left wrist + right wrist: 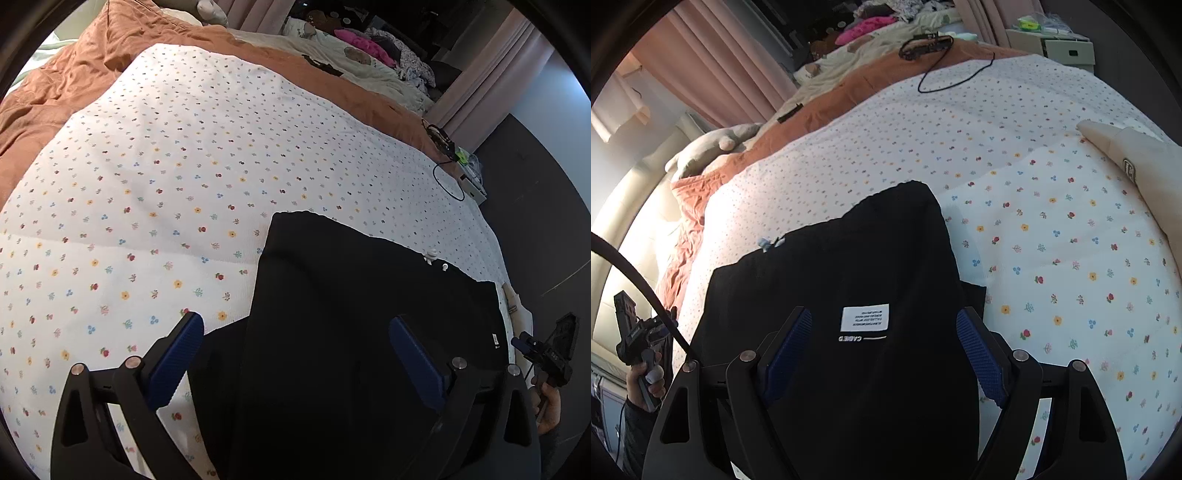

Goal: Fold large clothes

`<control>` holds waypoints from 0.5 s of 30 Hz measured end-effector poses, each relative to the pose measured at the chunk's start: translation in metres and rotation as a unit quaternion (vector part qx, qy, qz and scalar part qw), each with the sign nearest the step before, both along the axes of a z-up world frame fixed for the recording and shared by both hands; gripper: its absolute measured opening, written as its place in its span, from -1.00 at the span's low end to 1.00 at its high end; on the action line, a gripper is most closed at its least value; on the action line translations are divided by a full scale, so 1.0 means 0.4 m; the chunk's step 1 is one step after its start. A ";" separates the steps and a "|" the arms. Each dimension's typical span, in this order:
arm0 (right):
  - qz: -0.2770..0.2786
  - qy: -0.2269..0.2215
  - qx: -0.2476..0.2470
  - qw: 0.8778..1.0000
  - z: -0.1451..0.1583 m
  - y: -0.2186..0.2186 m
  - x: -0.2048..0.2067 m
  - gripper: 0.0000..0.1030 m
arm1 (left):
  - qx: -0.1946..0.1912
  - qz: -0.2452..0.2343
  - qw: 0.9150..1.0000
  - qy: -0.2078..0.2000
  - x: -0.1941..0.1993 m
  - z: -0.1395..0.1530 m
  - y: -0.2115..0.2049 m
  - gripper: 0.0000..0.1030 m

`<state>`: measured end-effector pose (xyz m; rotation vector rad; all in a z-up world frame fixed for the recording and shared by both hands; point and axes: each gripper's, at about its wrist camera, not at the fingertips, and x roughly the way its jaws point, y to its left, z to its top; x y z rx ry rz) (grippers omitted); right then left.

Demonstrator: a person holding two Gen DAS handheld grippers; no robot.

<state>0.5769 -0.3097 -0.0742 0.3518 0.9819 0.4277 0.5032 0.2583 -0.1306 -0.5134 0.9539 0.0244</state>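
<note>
The bed (147,166) carries the black garment (849,266), its long axis running from 6 toward 12 o'clock. The right hand-held gripper (884,354) and left hand-held gripper (295,362) hover over its near end, jaws spread wide, holding nothing.

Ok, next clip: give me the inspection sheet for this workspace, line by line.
Surface: white floral-print bedsheet over a rust-orange duvet.
Job's things: black garment with a white label, lying partly folded on the sheet.
Clutter: beige folded cloth at the sheet's edge; heap of clothes with a pink item at the far end.
Grippers: left gripper and right gripper both open above the garment, holding nothing.
Cables: thin black cable looped on the sheet.
Surroundings: pink curtains, white storage box.
</note>
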 end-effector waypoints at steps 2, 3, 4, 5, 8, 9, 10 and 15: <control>-0.002 0.011 -0.002 1.000 -0.011 0.006 0.023 0.55 | -0.006 -0.006 1.000 0.016 0.031 -0.028 0.001 0.66; -0.003 0.016 -0.004 1.000 -0.017 0.009 0.035 0.52 | -0.009 -0.009 1.000 0.026 0.046 -0.044 0.001 0.59; -0.004 0.020 -0.006 1.000 -0.023 0.011 0.046 0.48 | -0.010 -0.009 0.999 0.036 0.060 -0.061 0.002 0.57; -0.007 0.027 -0.009 1.000 -0.030 0.014 0.058 0.38 | -0.010 -0.010 0.999 0.041 0.067 -0.073 0.001 0.53; -0.010 0.043 -0.009 0.999 -0.047 0.020 0.090 0.18 | -0.012 -0.017 0.998 0.059 0.098 -0.111 -0.005 0.32; -0.013 0.046 -0.011 0.999 -0.051 0.021 0.099 -0.02 | -0.018 -0.020 0.998 0.063 0.107 -0.125 -0.009 0.10; -0.015 0.046 -0.012 0.999 -0.050 0.021 0.103 -0.16 | -0.019 -0.023 0.997 0.065 0.110 -0.129 -0.012 -0.01; -0.011 0.023 -0.018 1.000 -0.034 0.026 0.107 -0.97 | 0.009 -0.027 0.998 0.058 0.103 -0.116 -0.022 -0.86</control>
